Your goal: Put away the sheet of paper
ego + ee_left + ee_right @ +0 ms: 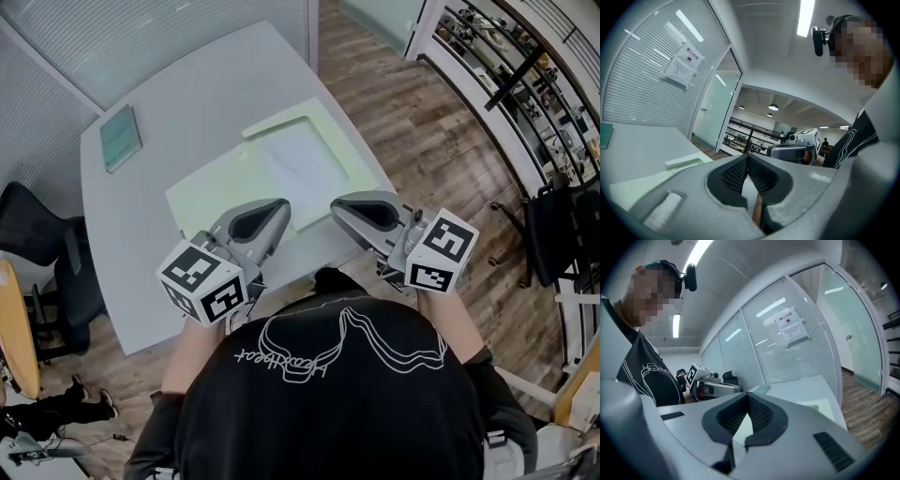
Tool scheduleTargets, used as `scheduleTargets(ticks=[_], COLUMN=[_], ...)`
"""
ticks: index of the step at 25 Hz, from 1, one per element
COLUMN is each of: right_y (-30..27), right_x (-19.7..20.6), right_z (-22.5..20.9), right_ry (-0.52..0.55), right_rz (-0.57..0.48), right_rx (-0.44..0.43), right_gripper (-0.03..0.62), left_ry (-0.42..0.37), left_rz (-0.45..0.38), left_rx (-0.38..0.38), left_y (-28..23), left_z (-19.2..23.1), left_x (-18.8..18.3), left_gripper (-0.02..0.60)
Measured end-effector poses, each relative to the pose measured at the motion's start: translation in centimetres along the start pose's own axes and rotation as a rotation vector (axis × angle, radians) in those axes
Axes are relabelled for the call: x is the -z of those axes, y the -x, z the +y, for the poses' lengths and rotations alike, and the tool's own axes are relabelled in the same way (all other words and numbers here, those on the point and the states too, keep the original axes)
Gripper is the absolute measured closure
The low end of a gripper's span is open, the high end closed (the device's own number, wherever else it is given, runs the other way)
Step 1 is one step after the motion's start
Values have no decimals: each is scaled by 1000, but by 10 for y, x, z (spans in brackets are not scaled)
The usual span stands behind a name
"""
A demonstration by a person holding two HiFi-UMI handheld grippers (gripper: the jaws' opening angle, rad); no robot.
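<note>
Both pressed together, empty: left gripper (283, 204), right gripper (336, 203); sheet of paper (305, 161) on folder (208, 192) likely light, floppy; pinch near edge.

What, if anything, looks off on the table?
Nothing stands out. The pale green folder lies open on the table, roughly square to its edges, the white sheet of paper lying on it. A teal book sits near the far left corner. No spill or damage visible. The left gripper and right gripper are shut, empty.
</note>
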State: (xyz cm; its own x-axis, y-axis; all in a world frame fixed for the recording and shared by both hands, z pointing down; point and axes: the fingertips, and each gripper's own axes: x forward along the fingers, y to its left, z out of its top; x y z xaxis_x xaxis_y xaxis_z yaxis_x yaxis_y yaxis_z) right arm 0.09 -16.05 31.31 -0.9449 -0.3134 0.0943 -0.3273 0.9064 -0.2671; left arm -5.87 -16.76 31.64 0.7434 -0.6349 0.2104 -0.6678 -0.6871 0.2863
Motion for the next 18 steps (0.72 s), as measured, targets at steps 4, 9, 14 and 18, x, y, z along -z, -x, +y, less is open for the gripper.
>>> scheduleTargets(ticks=[4, 9, 14, 18], right_y=[1, -1, -1, -2], right_x=[3, 2, 1, 2], right_z=[0, 2, 3, 4], right_ry=[8, 10, 11, 11], right_rz=[9, 7, 7, 9], right_rx=[4, 0, -4, -5], right_gripper=[588, 588, 588, 588], left_ry=[-2, -2, -3, -4], left_rz=[2, 4, 4, 4], left_rx=[-1, -6, -11, -12], left_y=[0, 1, 1, 2], left_z=[-2, -1, -1, -2], left_x=[1, 1, 1, 1], left_gripper=[571, 571, 571, 571])
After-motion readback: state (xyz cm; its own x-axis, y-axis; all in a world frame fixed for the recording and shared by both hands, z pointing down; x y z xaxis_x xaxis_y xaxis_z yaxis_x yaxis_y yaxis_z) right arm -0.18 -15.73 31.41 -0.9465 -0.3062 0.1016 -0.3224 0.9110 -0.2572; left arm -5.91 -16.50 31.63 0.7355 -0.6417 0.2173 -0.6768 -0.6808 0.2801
